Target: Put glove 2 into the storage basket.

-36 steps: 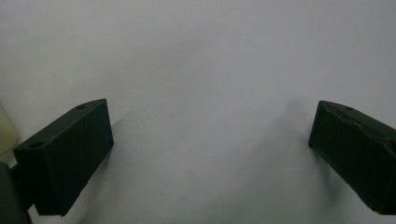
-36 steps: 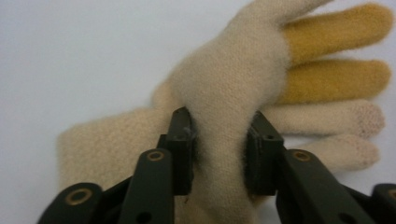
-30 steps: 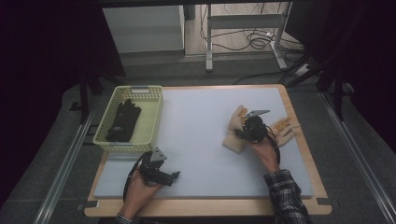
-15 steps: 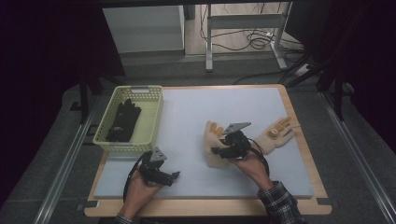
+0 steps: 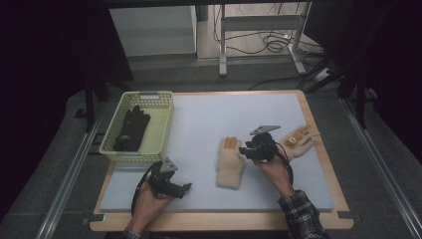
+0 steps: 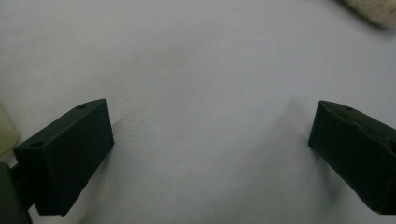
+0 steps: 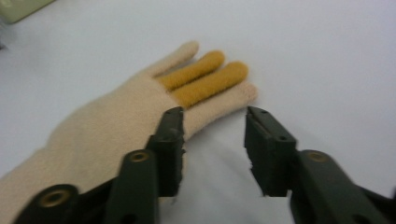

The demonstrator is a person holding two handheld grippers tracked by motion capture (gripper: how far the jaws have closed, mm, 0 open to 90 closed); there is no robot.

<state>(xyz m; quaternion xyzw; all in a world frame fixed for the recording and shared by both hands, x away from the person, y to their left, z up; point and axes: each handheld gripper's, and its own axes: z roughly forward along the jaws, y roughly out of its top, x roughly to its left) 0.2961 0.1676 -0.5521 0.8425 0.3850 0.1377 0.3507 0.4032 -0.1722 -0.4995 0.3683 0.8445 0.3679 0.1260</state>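
Observation:
A beige glove with two orange fingers lies flat on the pale mat in the middle; the right gripper view shows this glove close up. My right gripper sits just right of it, open. Its jaws have just been closing; only bare mat shows between them, and the left jaw rests by the glove's edge. A matching beige glove lies at the mat's right edge. My left gripper stands wide open near the front left over bare mat.
A pale yellow basket at the left holds black gloves. The mat lies on a wooden board. A table frame and cables stand on the floor beyond.
The right gripper carried the beige glove leftward from beside the other glove to the middle of the mat and let go of it. The left hand stayed put.

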